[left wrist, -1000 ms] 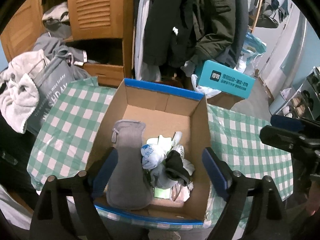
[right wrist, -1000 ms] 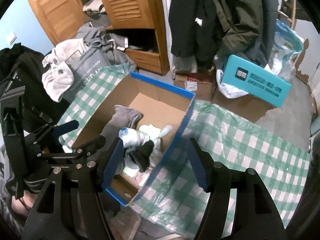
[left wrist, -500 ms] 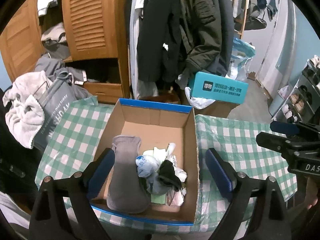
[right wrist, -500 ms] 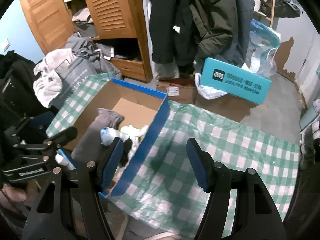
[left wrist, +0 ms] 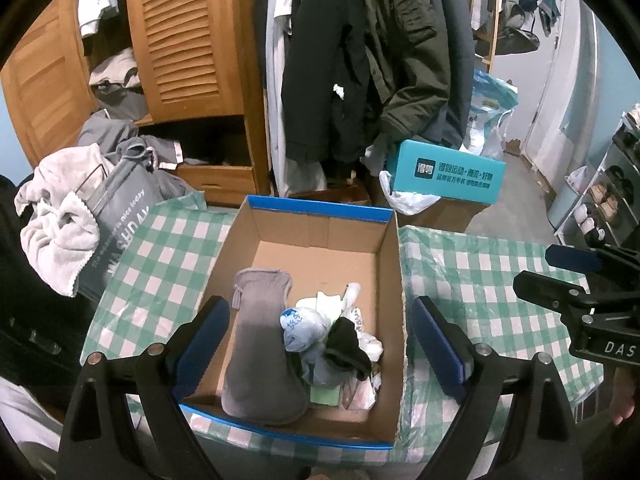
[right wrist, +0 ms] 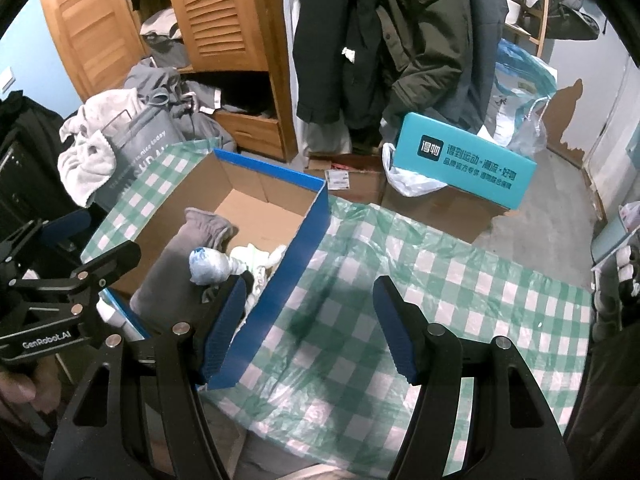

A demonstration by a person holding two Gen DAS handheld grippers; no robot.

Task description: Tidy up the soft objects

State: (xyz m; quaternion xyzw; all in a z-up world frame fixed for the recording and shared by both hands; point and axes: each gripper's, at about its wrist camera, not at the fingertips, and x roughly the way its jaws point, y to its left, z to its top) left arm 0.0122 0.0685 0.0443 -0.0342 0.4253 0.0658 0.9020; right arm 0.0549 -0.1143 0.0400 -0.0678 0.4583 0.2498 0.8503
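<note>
A brown cardboard box with blue-edged rims (left wrist: 320, 210) sits on a table covered with a green-and-white checked plastic cloth (left wrist: 480, 276), toward the table's left side and reaching from its far edge almost to its near edge. Inside the box, a long grey fabric pouch (left wrist: 260, 344) lies along the left wall, its lower end at the near wall. Just beside it, in the near right part of the box floor, is a heap of small soft items: a white-and-blue rolled sock (left wrist: 300, 326), a black sock (left wrist: 346, 344) and pale rolled pieces (left wrist: 332, 304) touching one another.

The left gripper (left wrist: 320, 348) hangs above the near half of the box; its jaws have just been opening and now stand wide apart, with nothing pressed between the blue pads. The right gripper (right wrist: 310, 330) is over the bare cloth just right of the box's right wall, its jaws parted and holding nothing.

Beyond the table's far edge stand a wooden louvred wardrobe (left wrist: 188, 40), dark hanging coats (left wrist: 360, 60) and a teal rectangular carton with white lettering (left wrist: 448, 178). A grey printed bag (left wrist: 120, 216) draped with a pale towel (left wrist: 56, 224) is by the far left corner.
</note>
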